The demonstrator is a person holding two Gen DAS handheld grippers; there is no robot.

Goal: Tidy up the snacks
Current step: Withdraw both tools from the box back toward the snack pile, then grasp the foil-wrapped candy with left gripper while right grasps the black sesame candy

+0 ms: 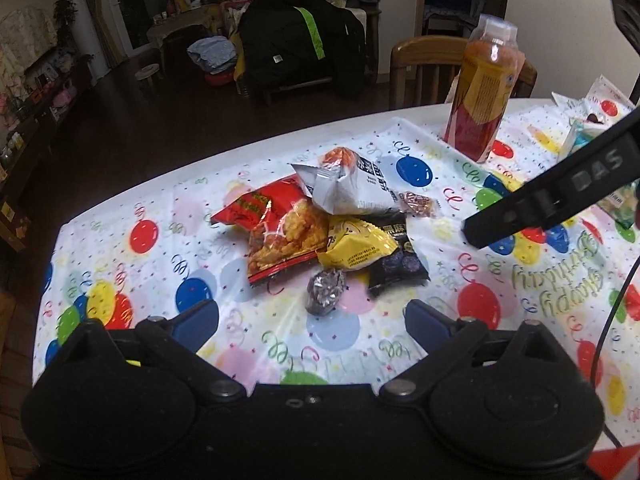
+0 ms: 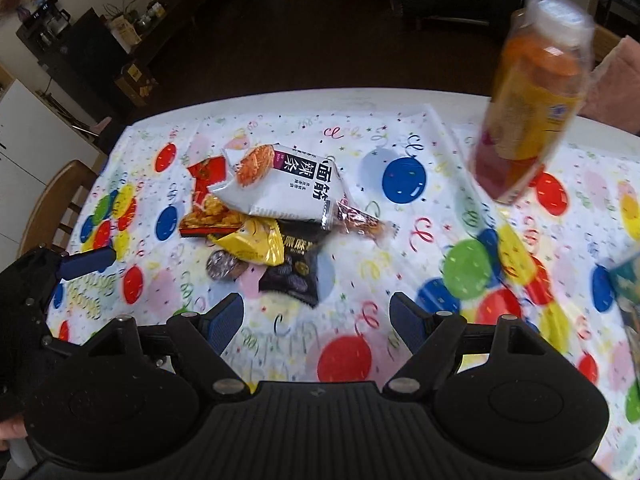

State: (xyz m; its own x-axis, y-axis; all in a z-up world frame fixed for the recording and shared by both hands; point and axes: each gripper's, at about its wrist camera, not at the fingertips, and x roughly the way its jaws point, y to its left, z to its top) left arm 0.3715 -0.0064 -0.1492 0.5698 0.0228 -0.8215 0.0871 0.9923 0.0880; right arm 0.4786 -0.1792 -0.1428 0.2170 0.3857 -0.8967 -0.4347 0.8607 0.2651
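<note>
Left black two-finger claw (image 1: 310, 322) with blue pads: jaws spread wide, empty. Right black two-finger claw (image 2: 316, 320): likewise spread, empty, apparently hovering; motion blur limits certainty.

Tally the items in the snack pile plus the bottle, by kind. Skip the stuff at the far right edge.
Snack bags: 4 (red, white, yellow, black)
Small wrapped snacks: 2 (foil, clear wrapper)
Bottles: 1 (orange drink)
Total: 7
</note>
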